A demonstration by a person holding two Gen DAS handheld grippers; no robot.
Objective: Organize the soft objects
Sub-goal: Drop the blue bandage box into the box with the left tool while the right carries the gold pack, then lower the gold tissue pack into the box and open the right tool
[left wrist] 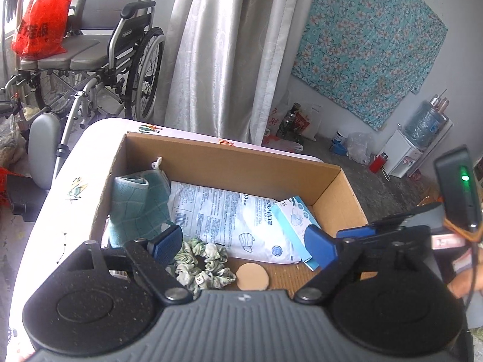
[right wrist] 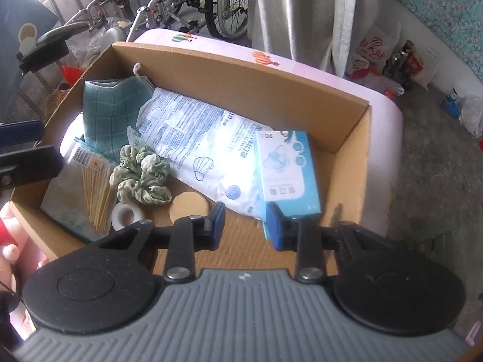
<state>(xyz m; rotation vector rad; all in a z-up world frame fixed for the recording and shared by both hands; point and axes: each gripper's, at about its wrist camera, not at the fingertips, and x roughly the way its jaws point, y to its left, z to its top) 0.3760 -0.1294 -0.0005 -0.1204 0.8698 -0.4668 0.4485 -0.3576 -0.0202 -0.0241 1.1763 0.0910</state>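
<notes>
An open cardboard box point(left wrist: 229, 154) point(right wrist: 241, 69) on the pale pink table point(left wrist: 75, 163) holds a teal checked cloth point(left wrist: 139, 205) point(right wrist: 111, 111), a white surgical mask pack point(left wrist: 223, 214) point(right wrist: 196, 132), a small blue mask box point(left wrist: 294, 217) point(right wrist: 286, 169), a green scrunchie point(left wrist: 202, 262) point(right wrist: 140, 175) and a tan round puff point(left wrist: 252, 277) point(right wrist: 188, 206). My left gripper point(left wrist: 244, 246) hangs wide open over the scrunchie, holding nothing. My right gripper point(right wrist: 246, 226) stands narrowly open over the box floor, with its right pad beside the blue box's near corner.
A white tape roll point(right wrist: 123, 215) and a pack of cotton swabs point(right wrist: 96, 193) lie at the box's near left. A wheelchair point(left wrist: 99, 60) with a red bag point(left wrist: 42, 18) and a grey curtain point(left wrist: 226, 45) stand behind the table. A water dispenser point(left wrist: 413, 141) is at the far right.
</notes>
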